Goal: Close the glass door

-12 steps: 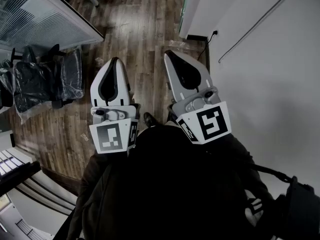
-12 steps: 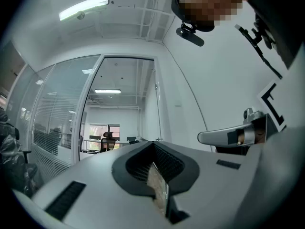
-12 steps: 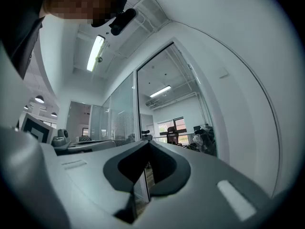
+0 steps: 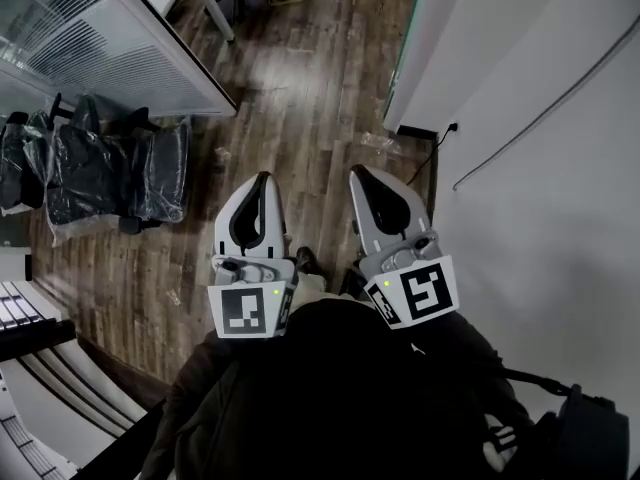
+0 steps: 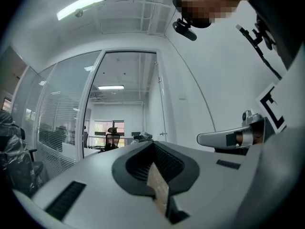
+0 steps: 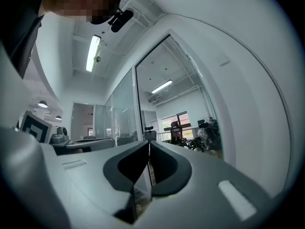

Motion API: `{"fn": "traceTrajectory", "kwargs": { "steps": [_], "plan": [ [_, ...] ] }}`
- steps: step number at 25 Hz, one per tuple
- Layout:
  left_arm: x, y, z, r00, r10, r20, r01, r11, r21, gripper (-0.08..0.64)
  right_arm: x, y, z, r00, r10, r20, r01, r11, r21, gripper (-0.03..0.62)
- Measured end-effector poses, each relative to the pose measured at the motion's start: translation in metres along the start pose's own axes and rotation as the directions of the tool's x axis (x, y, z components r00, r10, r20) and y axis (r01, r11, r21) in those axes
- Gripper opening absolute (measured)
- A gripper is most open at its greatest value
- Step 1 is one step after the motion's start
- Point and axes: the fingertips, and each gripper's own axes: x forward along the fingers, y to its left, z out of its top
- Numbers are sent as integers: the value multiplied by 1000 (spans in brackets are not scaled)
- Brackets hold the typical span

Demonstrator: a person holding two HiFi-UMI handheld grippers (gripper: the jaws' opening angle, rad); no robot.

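Observation:
The glass door point(image 4: 405, 53) shows as a greenish edge at the top of the head view, beside the white wall. In the left gripper view the glass door point(image 5: 158, 104) stands open at the right side of a white-framed doorway, some way ahead. My left gripper point(image 4: 262, 178) and right gripper point(image 4: 358, 172) are held side by side over the wood floor, well short of the door. The left gripper point(image 5: 153, 143) has its tips together and nothing in it. The right gripper point(image 6: 148, 142) is shut and empty too.
A glass partition with blinds point(image 4: 90, 48) runs along the left. Plastic-wrapped office chairs point(image 4: 110, 173) stand below it. A white wall point(image 4: 540, 78) with a socket and cable point(image 4: 440, 143) lies on the right. Wood floor point(image 4: 300, 78) leads to the doorway.
The floor, partition and chairs have slid down and right in the head view, and more of the room ahead shows. Both grippers sit lower in the picture, still side by side and shut.

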Motion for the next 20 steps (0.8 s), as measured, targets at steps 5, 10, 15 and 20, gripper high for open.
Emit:
{"fn": "traceTrajectory", "kwargs": {
  "steps": [5, 10, 15, 20],
  "plan": [
    [34, 32, -27, 998, 13, -54, -13, 1000, 4, -3, 51, -6, -16, 998, 60, -11, -60, 998, -2, 3],
    [106, 83, -55, 999, 17, -39, -17, 1000, -9, -3, 137, -27, -36, 994, 102, -31, -103, 994, -25, 3],
    [205, 160, -55, 1000, -3, -11, 3, 1000, -19, -3, 263, -51, -13, 994, 101, 29, -99, 993, -57, 2],
    [287, 223, -49, 1000, 0, -11, 0, 999, -38, -3, 364, -81, 2, 997, 74, 6, -73, 994, -80, 2]
  ]
}}
